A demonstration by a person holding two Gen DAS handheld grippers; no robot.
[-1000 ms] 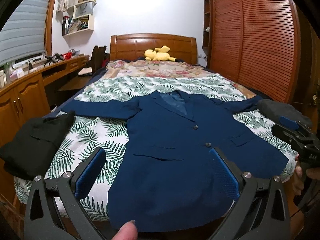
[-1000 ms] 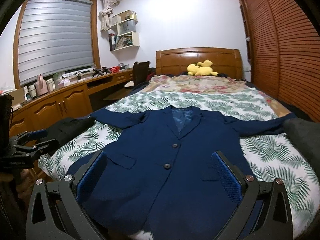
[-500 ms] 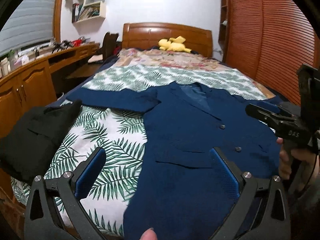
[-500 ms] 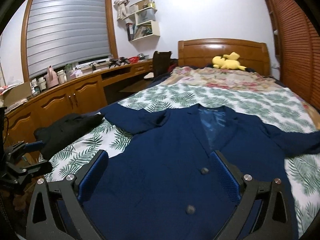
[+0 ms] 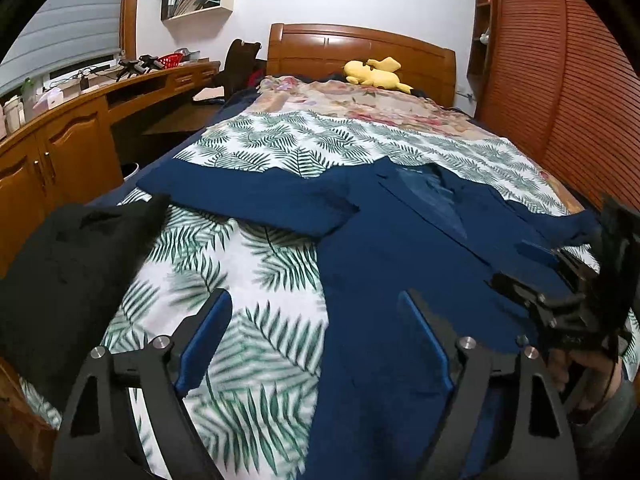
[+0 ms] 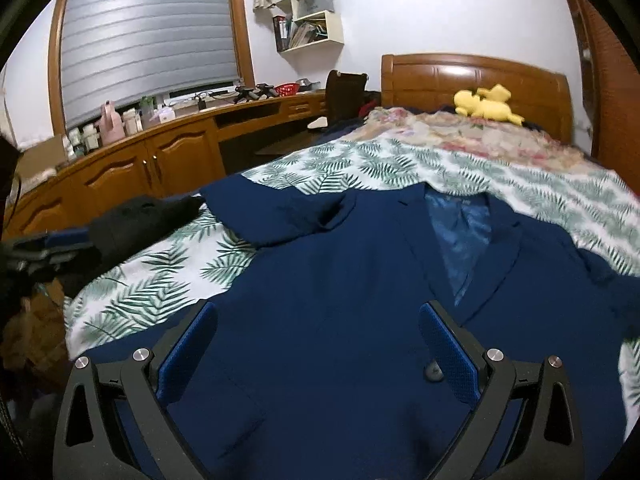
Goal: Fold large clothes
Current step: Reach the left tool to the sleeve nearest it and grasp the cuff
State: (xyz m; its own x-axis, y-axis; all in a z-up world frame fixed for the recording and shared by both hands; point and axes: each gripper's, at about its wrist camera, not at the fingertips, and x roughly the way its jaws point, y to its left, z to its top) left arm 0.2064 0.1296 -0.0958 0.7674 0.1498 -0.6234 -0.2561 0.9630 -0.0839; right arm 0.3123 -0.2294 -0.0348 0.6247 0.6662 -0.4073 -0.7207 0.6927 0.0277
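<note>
A navy blue suit jacket [image 5: 400,256] lies flat and face up on the palm-leaf bedspread [image 5: 256,264], sleeves spread out to both sides. It also fills the right wrist view [image 6: 340,304]. My left gripper [image 5: 316,312] is open and empty, low over the jacket's left edge and the bedspread. My right gripper [image 6: 316,320] is open and empty, just above the jacket's front near a button [image 6: 433,372]. The right gripper also shows in the left wrist view [image 5: 560,304], over the jacket's right side.
A black garment [image 5: 68,280] lies on the bed's left corner. A yellow plush toy [image 5: 376,74] sits by the wooden headboard [image 5: 360,52]. A wooden desk with cabinets [image 5: 72,136] runs along the left. Slatted wardrobe doors [image 5: 560,92] stand on the right.
Both grippers have moved forward and lower over the bed, towards the jacket's left side. The jacket fills more of both views. Both stay open.
</note>
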